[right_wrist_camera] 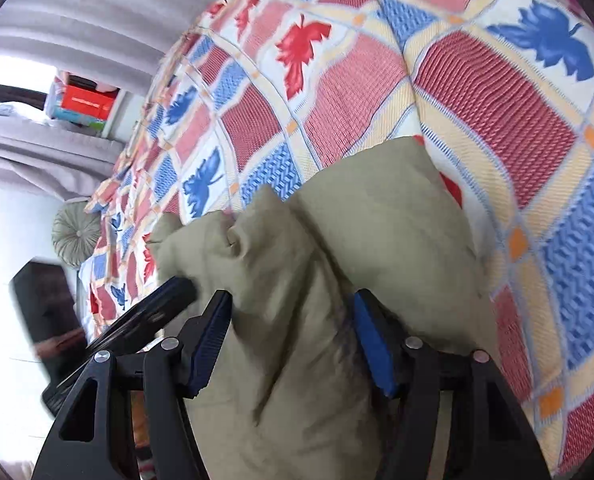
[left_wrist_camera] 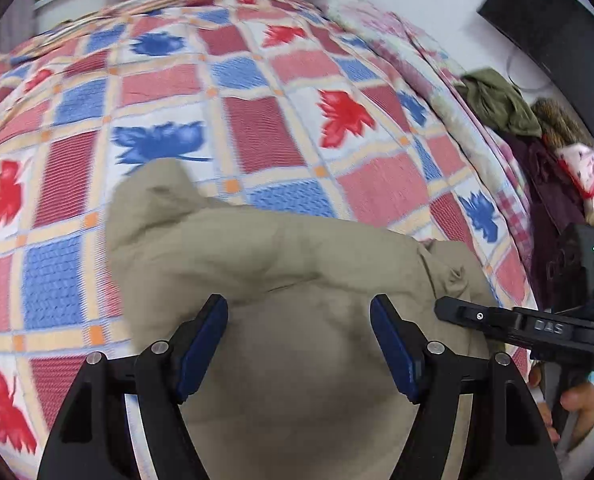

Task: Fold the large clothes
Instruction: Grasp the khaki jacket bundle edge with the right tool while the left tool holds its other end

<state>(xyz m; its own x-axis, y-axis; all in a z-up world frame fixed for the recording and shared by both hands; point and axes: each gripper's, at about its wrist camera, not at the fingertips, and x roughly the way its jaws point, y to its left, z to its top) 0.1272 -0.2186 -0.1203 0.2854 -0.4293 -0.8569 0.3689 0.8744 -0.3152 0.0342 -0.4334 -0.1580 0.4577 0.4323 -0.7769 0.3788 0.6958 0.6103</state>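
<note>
A khaki garment [left_wrist_camera: 281,264] lies bunched on the bed, on top of a checked quilt [left_wrist_camera: 257,92] patterned with red and blue leaves, and both grippers are down over it near the quilt's edge. The left gripper [left_wrist_camera: 299,322] has its jaws standing wide apart with the cloth spread beneath and between them; I see no fabric pinched, so it looks to be hovering over or resting on the garment, not gripping it. The right gripper [right_wrist_camera: 293,320] is likewise spread, with a thick ridge of the khaki cloth rising up between its blue pads [right_wrist_camera: 371,340]; whether the pads actually press the fabric I cannot tell, but the gap is wide. In the left wrist view the right gripper's finger [left_wrist_camera: 481,316] pokes in just beside the garment's crumpled corner. To my eye this is the taking-hold stage of a fold, or the moment around a release: the garment is still lumpy, not flat. The next move calls for each gripper to close on a clean edge or corner, not a thick bunch, then draw the cloth taut. A pile of other clothes [left_wrist_camera: 537,132] sits off the bed's far side.
</note>
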